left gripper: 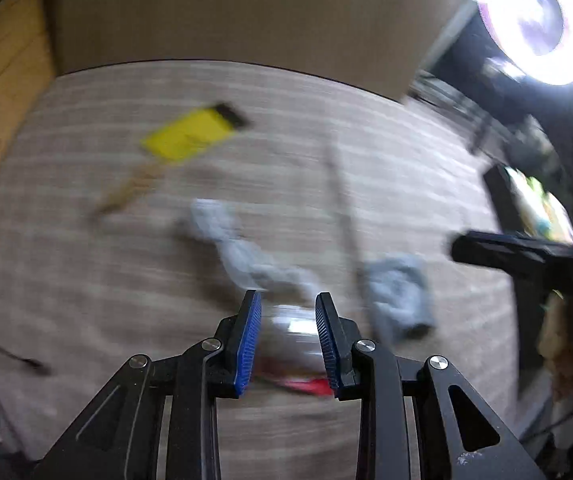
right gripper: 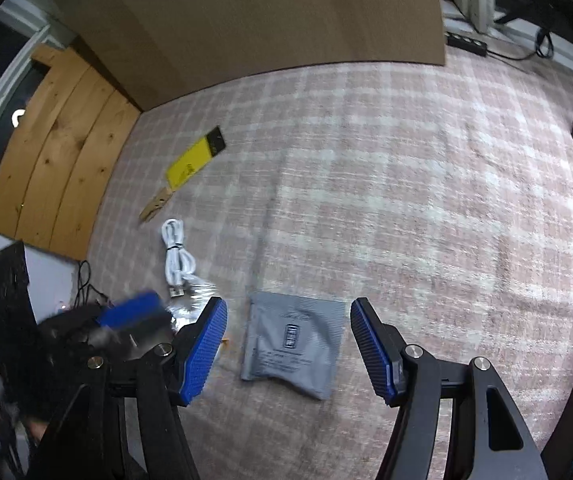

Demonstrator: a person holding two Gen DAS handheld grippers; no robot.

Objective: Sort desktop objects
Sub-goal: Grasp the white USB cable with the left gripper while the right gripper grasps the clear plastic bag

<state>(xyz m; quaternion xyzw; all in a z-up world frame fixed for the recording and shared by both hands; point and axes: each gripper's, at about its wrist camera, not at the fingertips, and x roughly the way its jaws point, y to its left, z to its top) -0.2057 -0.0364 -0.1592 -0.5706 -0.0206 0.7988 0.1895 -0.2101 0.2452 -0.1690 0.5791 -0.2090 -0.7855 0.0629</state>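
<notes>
- Blue ribbed pads of the left hand-held gripper clamped on a small shiny clear-foil packet with a red edge, at 6 o'clock in the left wrist view; strong motion blur over that whole view.
- Seen from the right wrist view as a blurred dark shape at 8 o'clock, with the crinkled silver of the packet just beside it.
- Right hand-held gripper with jaws well apart, nothing between the pads, hanging above a flat grey square pouch with small dark print.
- Grey pouch lying flat on the desk, which wears a pink-and-white checked cloth; lower edge of the pouch slightly buckled. At 4 o'clock from the left gripper in the left wrist view.
- White coiled cable bound with a dark tie at 10 o'clock from the pouch, apart from it, plug end near the foil packet.
- Pale wooden clothes peg at 11 o'clock from the cable, one end touching or just beside a yellow rectangular card with a black end; cannot tell which.
- Large brown cardboard panel standing along the far edge of the desk at 12 o'clock.
- Knotty pine board off the desk at 9 o'clock.
- Bright ring lamp at 1 o'clock in the left wrist view.
</notes>
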